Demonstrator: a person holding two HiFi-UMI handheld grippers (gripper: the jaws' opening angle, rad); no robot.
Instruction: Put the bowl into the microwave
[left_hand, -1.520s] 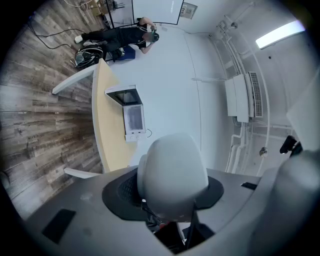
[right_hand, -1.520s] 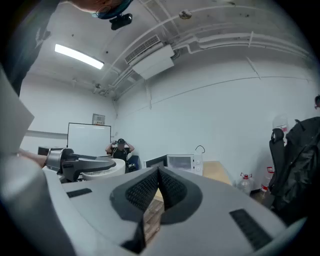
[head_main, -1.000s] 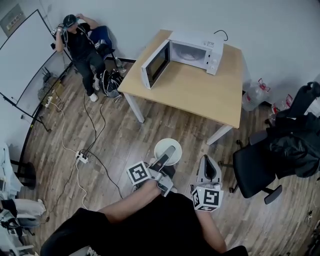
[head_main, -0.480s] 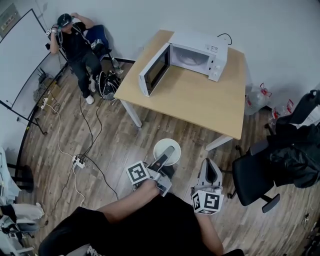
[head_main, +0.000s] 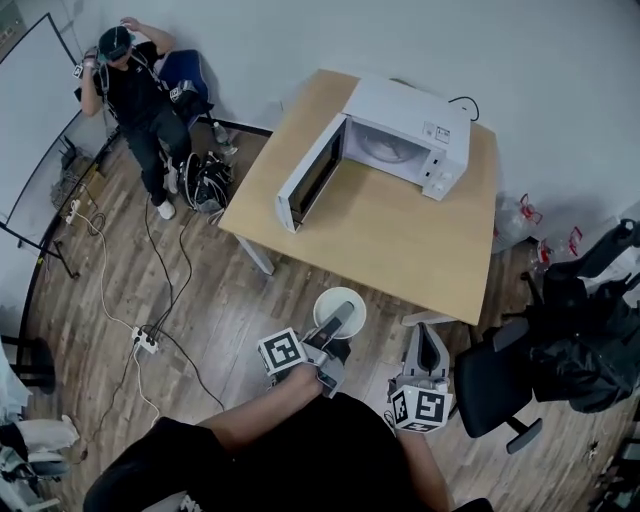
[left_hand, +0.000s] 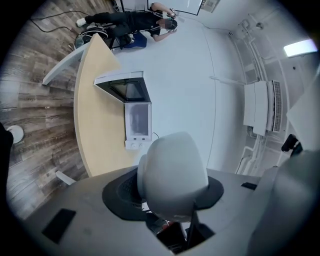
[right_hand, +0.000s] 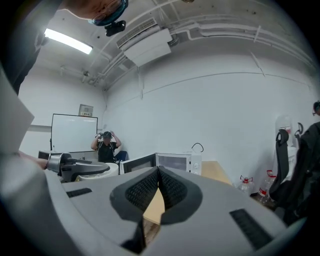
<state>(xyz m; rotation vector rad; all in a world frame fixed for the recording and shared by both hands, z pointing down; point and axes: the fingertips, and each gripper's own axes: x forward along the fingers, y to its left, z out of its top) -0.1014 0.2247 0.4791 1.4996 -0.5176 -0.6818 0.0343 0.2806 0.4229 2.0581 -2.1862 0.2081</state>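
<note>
One white bowl (head_main: 324, 302) hangs in the air, clamped at its rim by the left gripper (head_main: 343, 312); one jaw lies across the bowl's inside and the other goes under it. In the left gripper view the bowl (left_hand: 172, 180) fills the space between the dark pads, which press on it. It is held over the wood floor (head_main: 240, 290), just off the near edge of the table (head_main: 400, 240) and well apart from the microwave (head_main: 405, 135).

To the right of the bowl, the right gripper (head_main: 427, 338) is held at much the same level, its jaws closed tight together with nothing between them. Both point toward the table.

The microwave stands at the far side of the table, against the wall. Its door (head_main: 310, 175) is swung wide open to the left, and the pale inside shows.

Right of the table, a black chair (head_main: 495, 375) carries dark bags or clothing, and water bottles (head_main: 520, 215) stand near the wall. At far left another person (head_main: 130, 80) stands with both hands raised to the head, beside a whiteboard (head_main: 30, 120). A backpack (head_main: 205, 180) lies near that person's feet, and cables run over the floor to a power strip (head_main: 145, 342).
</note>
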